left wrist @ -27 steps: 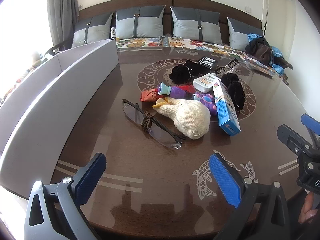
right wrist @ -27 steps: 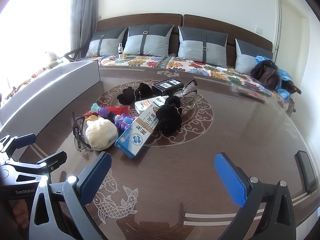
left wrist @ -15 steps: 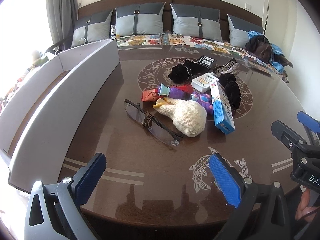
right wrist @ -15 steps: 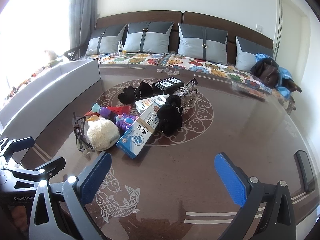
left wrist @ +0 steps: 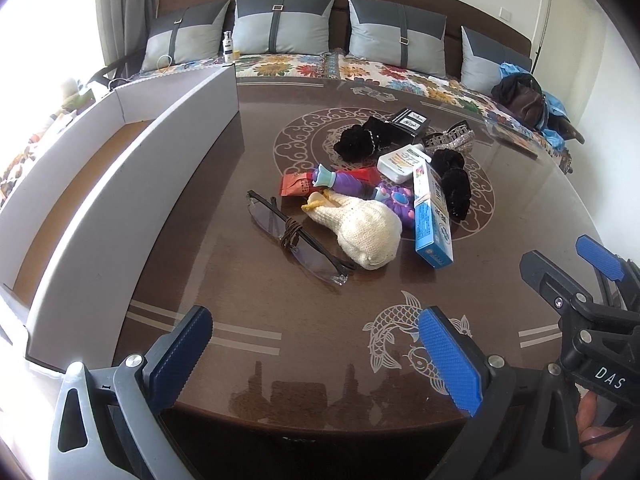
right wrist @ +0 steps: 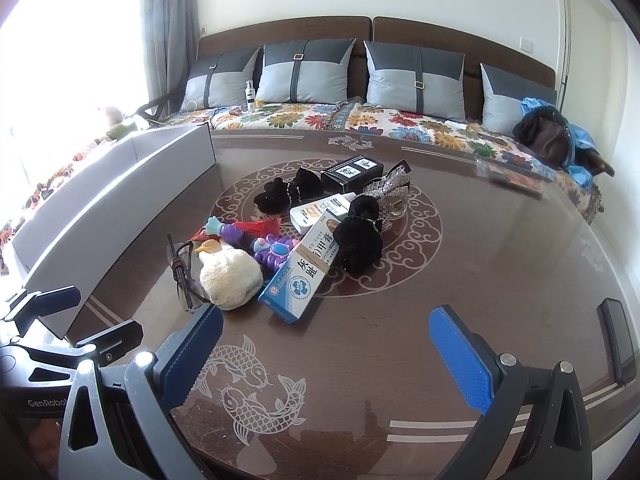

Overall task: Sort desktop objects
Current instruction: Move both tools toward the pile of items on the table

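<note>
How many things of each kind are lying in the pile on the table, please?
Boxes: 2, blue box, black box
Black hair scrunchies: 2
Toys: 2
Glasses: 1
White tube: 1
Red packet: 1
Sequinned bow: 1
Total: 10

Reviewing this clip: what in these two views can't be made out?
- Tray floor: left view, mostly hidden by its near wall; right view shows only the walls.
- Red packet: both views, partly under the purple toy; print too small.
- Black box label: too small in both.
- Dark slab at the table's right edge: right view only, distorted; identity unclear.
</note>
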A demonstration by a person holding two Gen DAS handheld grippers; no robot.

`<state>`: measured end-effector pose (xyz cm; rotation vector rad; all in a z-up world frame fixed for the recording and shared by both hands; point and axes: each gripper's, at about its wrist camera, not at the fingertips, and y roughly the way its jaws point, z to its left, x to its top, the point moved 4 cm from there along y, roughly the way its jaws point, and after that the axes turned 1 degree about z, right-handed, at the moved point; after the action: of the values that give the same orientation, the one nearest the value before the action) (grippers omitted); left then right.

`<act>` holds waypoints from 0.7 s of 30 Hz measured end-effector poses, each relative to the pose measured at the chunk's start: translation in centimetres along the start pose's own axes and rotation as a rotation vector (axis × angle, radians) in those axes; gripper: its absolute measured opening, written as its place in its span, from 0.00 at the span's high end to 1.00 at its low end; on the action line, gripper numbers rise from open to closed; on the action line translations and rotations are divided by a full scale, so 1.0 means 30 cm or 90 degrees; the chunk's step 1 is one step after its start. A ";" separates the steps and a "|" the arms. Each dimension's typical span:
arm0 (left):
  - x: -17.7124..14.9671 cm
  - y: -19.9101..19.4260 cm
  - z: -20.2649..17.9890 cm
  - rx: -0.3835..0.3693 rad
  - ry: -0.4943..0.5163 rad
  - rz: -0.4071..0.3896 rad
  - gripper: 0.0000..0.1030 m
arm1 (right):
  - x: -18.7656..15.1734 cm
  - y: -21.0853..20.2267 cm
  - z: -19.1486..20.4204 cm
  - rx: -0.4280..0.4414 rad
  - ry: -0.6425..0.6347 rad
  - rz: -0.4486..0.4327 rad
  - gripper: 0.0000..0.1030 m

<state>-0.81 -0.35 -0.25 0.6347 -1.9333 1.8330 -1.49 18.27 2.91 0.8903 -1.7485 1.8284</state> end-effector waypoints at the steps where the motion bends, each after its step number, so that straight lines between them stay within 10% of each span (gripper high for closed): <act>1: 0.001 0.000 0.000 0.000 0.000 0.001 0.00 | 0.002 0.002 0.004 0.000 -0.002 0.005 0.00; 21: -0.036 0.057 0.073 0.016 -0.020 0.038 0.00 | 0.024 -0.008 0.007 -0.117 -0.049 0.056 0.00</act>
<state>-0.87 -2.41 -2.39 0.6239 -1.9724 1.8973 -1.80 17.99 3.60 0.8322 -1.9957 1.6722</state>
